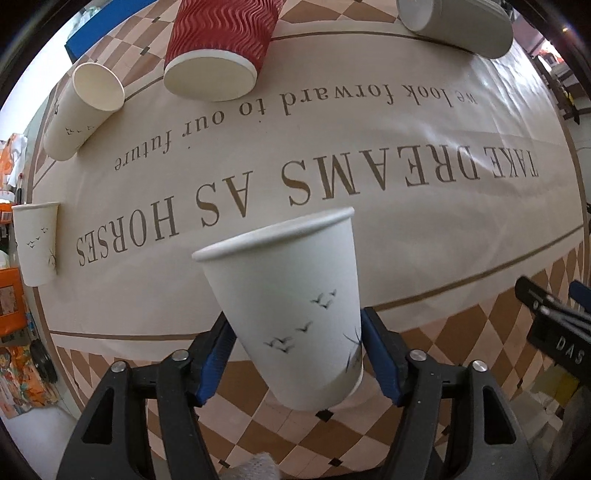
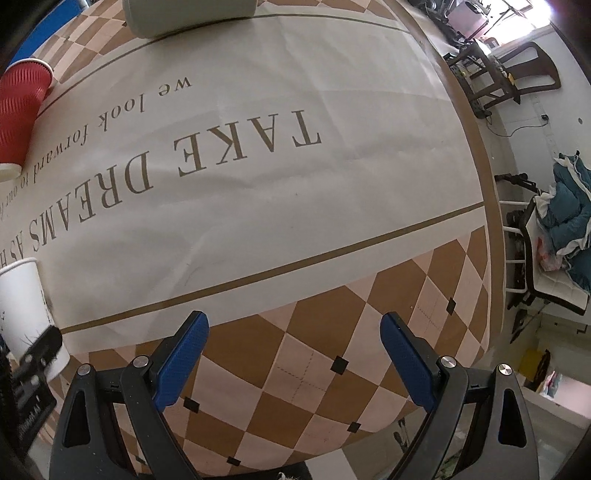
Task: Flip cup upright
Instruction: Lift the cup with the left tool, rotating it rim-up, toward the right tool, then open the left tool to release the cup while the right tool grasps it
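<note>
A white paper cup with bird print [image 1: 291, 302] sits between the blue pads of my left gripper [image 1: 297, 354], rim up and tilted slightly, above the checkered edge of the tablecloth. The pads press its lower sides. The same cup shows at the left edge of the right wrist view [image 2: 26, 314]. My right gripper [image 2: 293, 365] is open and empty over the checkered border near the table's front edge.
A red ribbed cup [image 1: 221, 48] lies on its side at the back, a white cup [image 1: 79, 110] lies at the back left, another white cup [image 1: 37, 243] at the far left, a grey cup [image 1: 458, 22] at the back right. Chairs [image 2: 517, 74] stand beyond the table's right edge.
</note>
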